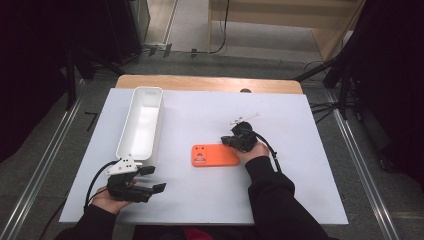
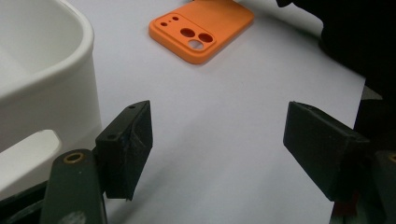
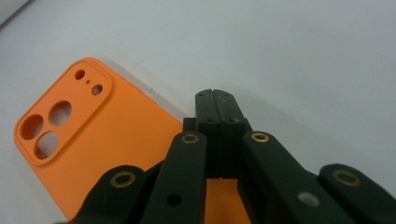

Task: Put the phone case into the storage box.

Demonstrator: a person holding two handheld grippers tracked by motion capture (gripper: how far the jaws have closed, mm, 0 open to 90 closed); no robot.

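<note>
An orange phone case [image 1: 214, 155] lies flat, camera cut-outs to the left, near the middle of the white table top [image 1: 200, 200]. My right gripper [image 1: 224, 141] is at the case's right end with its jaws pressed together. In the right gripper view the shut tips [image 3: 215, 100] hover over the far long edge of the case [image 3: 107, 140], and nothing shows between them. My left gripper [image 1: 154, 178] rests near the front left, open and pointing right. Seen from the left gripper view, its jaws [image 2: 217, 144] stand wide apart over bare table, with the case [image 2: 205, 28] farther off.
A long white bin [image 1: 148, 90] stands lengthwise along the left side, its near end just behind my left gripper; its wall [image 2: 42, 79] fills the left of the left gripper view. The table's wooden back edge [image 1: 210, 83] runs behind the white top.
</note>
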